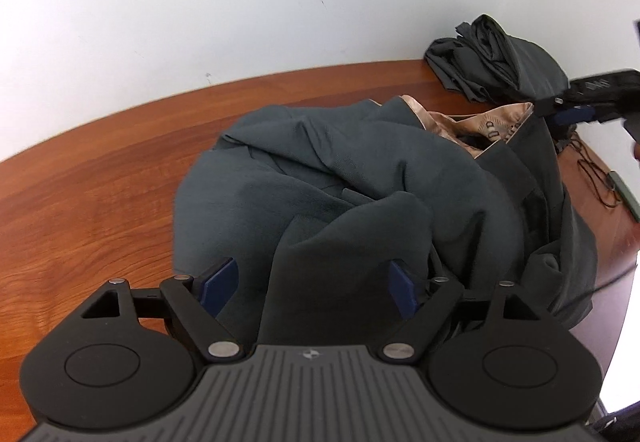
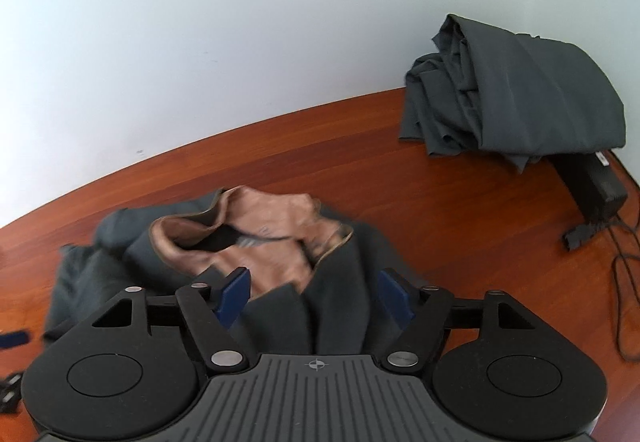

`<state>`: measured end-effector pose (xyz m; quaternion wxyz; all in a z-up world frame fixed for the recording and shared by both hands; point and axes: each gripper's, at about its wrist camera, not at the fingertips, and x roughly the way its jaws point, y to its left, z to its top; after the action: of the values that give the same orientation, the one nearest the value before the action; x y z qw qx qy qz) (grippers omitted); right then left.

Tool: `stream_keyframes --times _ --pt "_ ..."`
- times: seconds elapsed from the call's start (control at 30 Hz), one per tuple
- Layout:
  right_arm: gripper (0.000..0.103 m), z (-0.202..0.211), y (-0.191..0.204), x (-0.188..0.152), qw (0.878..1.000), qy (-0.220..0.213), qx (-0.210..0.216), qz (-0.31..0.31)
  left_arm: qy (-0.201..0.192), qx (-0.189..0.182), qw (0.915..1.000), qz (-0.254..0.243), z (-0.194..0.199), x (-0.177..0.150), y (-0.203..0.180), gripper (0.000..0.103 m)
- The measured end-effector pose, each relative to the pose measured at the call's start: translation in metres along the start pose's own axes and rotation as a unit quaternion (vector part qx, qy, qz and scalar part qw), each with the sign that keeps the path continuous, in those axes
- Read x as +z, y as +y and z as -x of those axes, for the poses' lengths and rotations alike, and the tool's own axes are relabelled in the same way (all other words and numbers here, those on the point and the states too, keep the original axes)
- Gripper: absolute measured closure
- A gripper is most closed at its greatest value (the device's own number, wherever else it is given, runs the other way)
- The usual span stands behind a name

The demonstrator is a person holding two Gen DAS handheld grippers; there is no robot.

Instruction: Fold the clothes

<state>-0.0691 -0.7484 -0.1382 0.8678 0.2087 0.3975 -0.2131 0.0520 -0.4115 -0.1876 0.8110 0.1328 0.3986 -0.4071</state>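
Lying crumpled on the wooden worktop [image 1: 92, 178], the dark garment [image 1: 360, 178] was seen bunched in a heap, with its tan lining [image 2: 276, 238] turned outward at the far end. No clear long axis could be read from the heap; the lined opening was judged to face away from both cameras, toward the wall [image 1: 240, 2].

A raised fold of the cloth was framed between the pads of the left claw [image 1: 312, 286], which were held wide apart and pressed on nothing. The right claw [image 2: 316, 294] was likewise spread open above the cloth near the lining, with nothing gripped.

Two risks were judged. Several layers could be pinched at once if a claw were closed on the bunched fold, so the garment would be lifted as a lump. A hidden sleeve could be trapped inside a fold.

A second garment [image 2: 516, 98] was piled well apart, against the wall, beside a black box [image 2: 592, 182] and cables [image 2: 620, 282].
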Motion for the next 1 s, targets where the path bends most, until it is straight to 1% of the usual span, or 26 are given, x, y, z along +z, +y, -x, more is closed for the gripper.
stream_keyframes --times 0.13,0.2,0.23,0.27,0.3,0.37,0.43,0.47,0.6,0.67,0.73,0.83,0.9,1.0 --pt "0.026 0.028 0.009 -0.020 1.000 0.000 0.007 0.000 0.035 -0.040 0.9985 0.014 -0.023 0.000 0.014 0.019" --pt "0.026 0.041 0.014 -0.029 1.000 0.001 0.005 -0.004 0.048 -0.057 0.9970 0.019 -0.034 0.001 0.016 0.025" --pt "0.026 0.045 0.015 -0.032 1.000 0.001 0.005 -0.007 0.050 -0.062 0.9967 0.017 -0.038 0.001 0.015 0.032" --pt "0.026 0.051 0.017 -0.036 1.000 0.003 0.006 -0.013 0.053 -0.063 0.9966 0.010 -0.040 0.000 0.013 0.041" --pt "0.026 0.056 0.019 -0.040 1.000 0.004 0.006 -0.021 0.055 -0.064 0.9964 0.001 -0.041 0.000 0.012 0.048" --pt "0.025 0.065 0.023 -0.046 0.999 0.004 0.011 -0.041 0.053 -0.061 0.9965 -0.020 -0.041 -0.002 0.009 0.082" --pt "0.025 0.072 0.028 -0.051 0.998 0.001 0.012 -0.054 0.045 -0.055 0.9973 -0.021 -0.035 -0.005 0.011 0.092" --pt "0.025 0.076 0.030 -0.053 0.998 -0.001 0.013 -0.061 0.039 -0.051 0.9978 -0.018 -0.031 -0.006 0.013 0.094" --pt "0.025 0.085 0.044 -0.060 0.997 -0.005 0.006 -0.077 0.002 -0.014 0.9997 0.018 -0.003 -0.010 0.037 0.096" --pt "0.025 0.086 0.052 -0.063 0.997 -0.004 0.006 -0.081 -0.018 0.007 0.9991 0.038 0.013 -0.012 0.051 0.096" --pt "0.025 0.086 0.060 -0.065 0.996 -0.002 0.007 -0.083 -0.037 0.035 0.9969 0.060 0.029 -0.011 0.069 0.096" --pt "0.025 0.083 0.074 -0.067 0.996 0.001 0.011 -0.085 -0.063 0.094 0.9898 0.086 0.055 -0.009 0.099 0.096" --pt "0.025 0.081 0.084 -0.070 0.996 0.005 0.015 -0.085 -0.073 0.123 0.9832 0.113 0.070 -0.009 0.121 0.096" --pt "0.025 0.076 0.101 -0.071 0.997 0.008 0.020 -0.080 -0.092 0.179 0.9686 0.146 0.091 -0.012 0.152 0.096"
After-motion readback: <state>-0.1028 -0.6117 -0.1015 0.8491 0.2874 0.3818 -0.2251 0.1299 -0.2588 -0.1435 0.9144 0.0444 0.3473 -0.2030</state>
